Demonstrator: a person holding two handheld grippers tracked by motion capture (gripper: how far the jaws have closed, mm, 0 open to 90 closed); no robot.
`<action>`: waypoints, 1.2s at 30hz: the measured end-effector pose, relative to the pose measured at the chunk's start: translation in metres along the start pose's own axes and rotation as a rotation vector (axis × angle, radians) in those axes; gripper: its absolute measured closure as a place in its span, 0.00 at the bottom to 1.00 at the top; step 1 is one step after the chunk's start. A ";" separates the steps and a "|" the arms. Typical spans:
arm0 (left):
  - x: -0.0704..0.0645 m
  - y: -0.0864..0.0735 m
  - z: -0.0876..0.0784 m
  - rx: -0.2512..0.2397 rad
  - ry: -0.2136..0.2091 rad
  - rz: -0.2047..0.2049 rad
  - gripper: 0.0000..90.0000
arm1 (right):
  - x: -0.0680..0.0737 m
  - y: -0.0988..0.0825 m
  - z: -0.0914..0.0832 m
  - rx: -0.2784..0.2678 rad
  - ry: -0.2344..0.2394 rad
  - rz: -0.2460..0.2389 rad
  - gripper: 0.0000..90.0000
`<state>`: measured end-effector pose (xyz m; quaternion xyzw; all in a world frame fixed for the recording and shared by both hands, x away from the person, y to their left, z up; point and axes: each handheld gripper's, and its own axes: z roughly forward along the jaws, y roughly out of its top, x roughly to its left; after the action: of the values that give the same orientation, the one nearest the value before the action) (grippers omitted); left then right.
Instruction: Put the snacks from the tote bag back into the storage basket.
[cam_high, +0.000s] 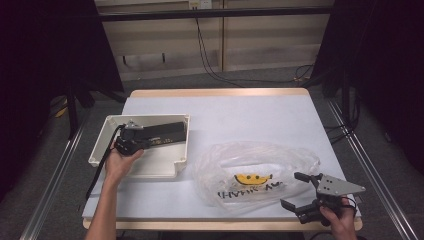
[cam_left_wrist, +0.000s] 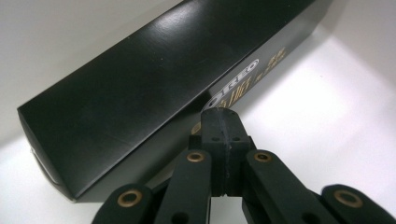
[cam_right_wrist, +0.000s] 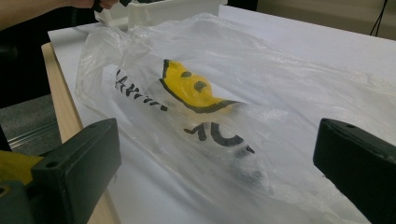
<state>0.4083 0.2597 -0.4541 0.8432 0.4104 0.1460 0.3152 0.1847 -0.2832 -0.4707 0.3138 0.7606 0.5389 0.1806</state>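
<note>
Nearest the desk's (cam_high: 250, 107) front edge, the right hand-held gripper (cam_high: 301, 192) rests at the near right corner with its jaws spread wide and nothing between them. Just ahead of its jaws lies a clear plastic bag (cam_high: 255, 172), flat on the desk, printed with a yellow smiley and black lettering; in the right gripper view the bag (cam_right_wrist: 224, 107) spreads across the space in front of the open jaws without touching them. Farther off, to the left, the left hand-held gripper (cam_high: 131, 142) sits inside a white tray (cam_high: 150, 167). Its jaws are pressed together on nothing, and their tips (cam_left_wrist: 223, 122) meet the side of a long black box (cam_left_wrist: 140, 102) lying in the tray beyond them.
</note>
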 end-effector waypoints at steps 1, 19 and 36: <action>0.000 0.000 0.001 -0.005 -0.003 -0.001 1.00 | 0.000 0.000 0.000 0.000 0.000 0.000 0.00; 0.003 0.008 0.015 -0.016 -0.011 -0.015 1.00 | 0.000 0.000 -0.002 0.002 0.000 -0.003 0.00; -0.001 0.009 0.009 -0.034 -0.024 -0.001 0.99 | 0.000 0.000 -0.002 -0.001 0.000 -0.004 0.00</action>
<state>0.4171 0.2508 -0.4551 0.8392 0.4042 0.1426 0.3347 0.1832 -0.2842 -0.4702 0.3123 0.7610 0.5389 0.1817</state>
